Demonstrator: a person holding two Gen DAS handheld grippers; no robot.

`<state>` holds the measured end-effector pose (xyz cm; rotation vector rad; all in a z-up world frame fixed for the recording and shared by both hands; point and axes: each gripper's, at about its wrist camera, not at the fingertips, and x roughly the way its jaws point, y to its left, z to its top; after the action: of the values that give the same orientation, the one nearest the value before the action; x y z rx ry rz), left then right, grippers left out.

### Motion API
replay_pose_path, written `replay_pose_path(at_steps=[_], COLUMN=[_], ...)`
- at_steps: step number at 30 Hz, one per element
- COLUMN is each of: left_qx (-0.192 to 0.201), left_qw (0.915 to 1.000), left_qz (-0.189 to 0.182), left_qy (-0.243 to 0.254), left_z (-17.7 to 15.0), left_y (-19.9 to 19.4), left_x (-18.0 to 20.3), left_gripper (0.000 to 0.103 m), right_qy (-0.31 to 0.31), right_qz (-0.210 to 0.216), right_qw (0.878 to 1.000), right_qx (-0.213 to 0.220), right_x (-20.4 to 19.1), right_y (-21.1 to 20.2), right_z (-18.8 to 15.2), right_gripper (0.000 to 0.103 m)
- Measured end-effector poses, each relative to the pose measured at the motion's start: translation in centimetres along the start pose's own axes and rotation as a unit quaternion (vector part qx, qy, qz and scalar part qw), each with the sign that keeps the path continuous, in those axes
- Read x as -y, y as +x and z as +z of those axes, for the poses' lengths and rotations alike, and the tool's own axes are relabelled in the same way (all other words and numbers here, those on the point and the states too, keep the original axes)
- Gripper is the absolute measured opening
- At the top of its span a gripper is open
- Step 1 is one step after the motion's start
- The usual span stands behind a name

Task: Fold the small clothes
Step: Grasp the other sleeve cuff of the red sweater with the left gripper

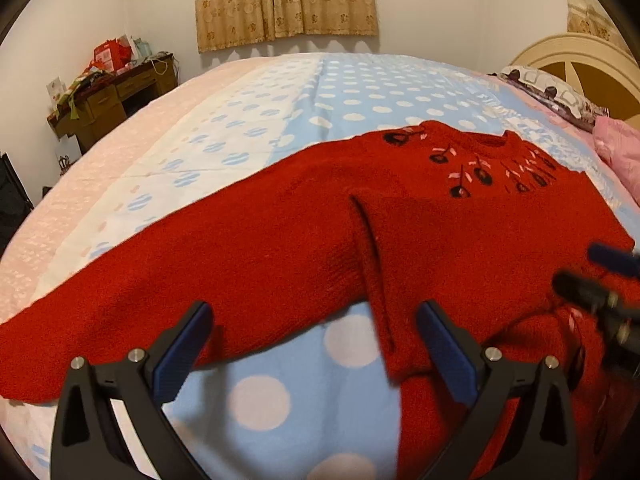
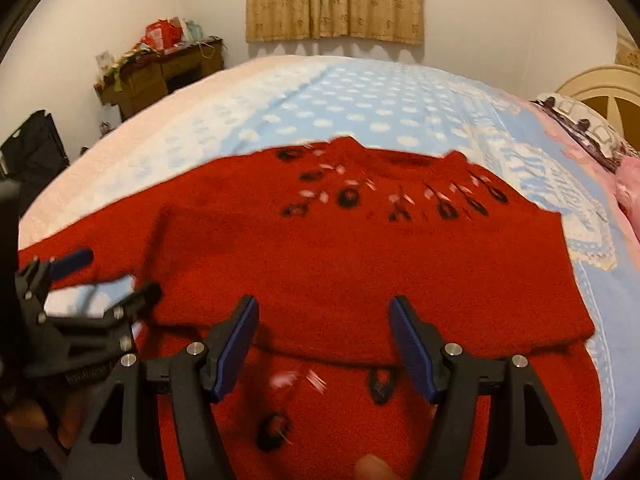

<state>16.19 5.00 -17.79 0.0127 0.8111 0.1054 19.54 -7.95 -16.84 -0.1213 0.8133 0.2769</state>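
A small red knit sweater point(image 1: 460, 232) with black and pink flower stitching lies on the bed, collar away from me, its left sleeve stretched out to the left. It also shows in the right wrist view point(image 2: 360, 264), with its bottom part folded up into a ridge. My left gripper point(image 1: 316, 316) is open and empty, hovering over the sleeve's lower edge near the armpit. My right gripper point(image 2: 322, 312) is open and empty just above the folded hem. The right gripper shows blurred at the right edge of the left wrist view point(image 1: 600, 280). The left gripper shows at the left of the right wrist view point(image 2: 104, 276).
The bed has a blue polka-dot quilt point(image 1: 360, 92) with a pink border point(image 1: 80, 200). Pillows point(image 1: 560, 96) and a cream headboard point(image 1: 580, 60) are at the right. A cluttered wooden desk point(image 1: 112, 96) stands by the far left wall, under a curtain point(image 1: 284, 0).
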Motion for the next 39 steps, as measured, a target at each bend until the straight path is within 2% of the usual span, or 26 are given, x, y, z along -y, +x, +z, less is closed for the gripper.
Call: replay_pose_path(at_steps=[5,7,10,15,19,22,25,28,30,33,36,39], left_qx=[0.009,0.018,0.027,0.024,0.021,0.003,-0.008,-0.013,-0.009,-0.015,-0.034,-0.025], left_qw=[0.9998,0.9995,0.9983,0.9921,0.9818,0.9706,0.9607,0.9563,0.9575,0.9577,0.959,0.9603], left_qz=[0.018,0.026,0.051,0.12,0.182,0.224,0.246,0.244,0.224,0.206,0.179,0.174], left_qy=[0.004,0.0,-0.009,-0.027,-0.051,-0.087,-0.128,-0.161,-0.182,-0.201,-0.217,-0.216], left_z=[-0.5,-0.7,-1.3,-2.5,-3.6,-4.7,-5.5,-5.8,-5.9,-5.9,-6.0,-6.1], left_y=[-2.3,-3.4,-5.0,-7.0,-8.1,-7.9,-7.2,-6.6,-6.0,-4.8,-3.2,-3.1], left_x=[-1.9,-3.3,-6.3,-12.4,-18.0,-22.9,-26.5,-28.4,-29.2,-29.7,-29.7,-29.1], left_gripper=[0.103,0.103,0.103,0.103,0.103,0.103,0.103,0.1,0.097,0.086,0.068,0.063], right_qy=[-0.036,-0.043,-0.034,-0.058,-0.082,-0.084,-0.071,-0.083,-0.092,-0.103,-0.104,-0.105], right_qz=[0.028,0.016,0.019,0.006,-0.008,-0.023,-0.012,-0.002,0.001,0.007,0.018,0.028], right_qw=[0.998,0.998,0.999,0.998,0.996,0.996,0.997,0.996,0.995,0.994,0.993,0.992], right_qx=[-0.05,-0.032,-0.032,-0.026,-0.019,-0.009,0.006,0.022,0.034,0.048,0.061,0.071], right_x=[-2.5,-3.0,-2.7,-3.6,-4.5,-4.8,-5.0,-6.1,-7.0,-7.9,-8.6,-9.1], right_y=[3.0,2.7,2.7,2.0,1.4,0.6,-1.0,-2.8,-4.0,-5.6,-7.1,-8.3], right_z=[-0.1,-0.4,-0.6,-1.0,-1.4,-1.4,-1.7,-2.4,-2.8,-3.3,-3.6,-3.9], right_gripper=[0.068,0.068,0.068,0.068,0.068,0.068,0.068,0.068,0.068,0.068,0.068,0.068])
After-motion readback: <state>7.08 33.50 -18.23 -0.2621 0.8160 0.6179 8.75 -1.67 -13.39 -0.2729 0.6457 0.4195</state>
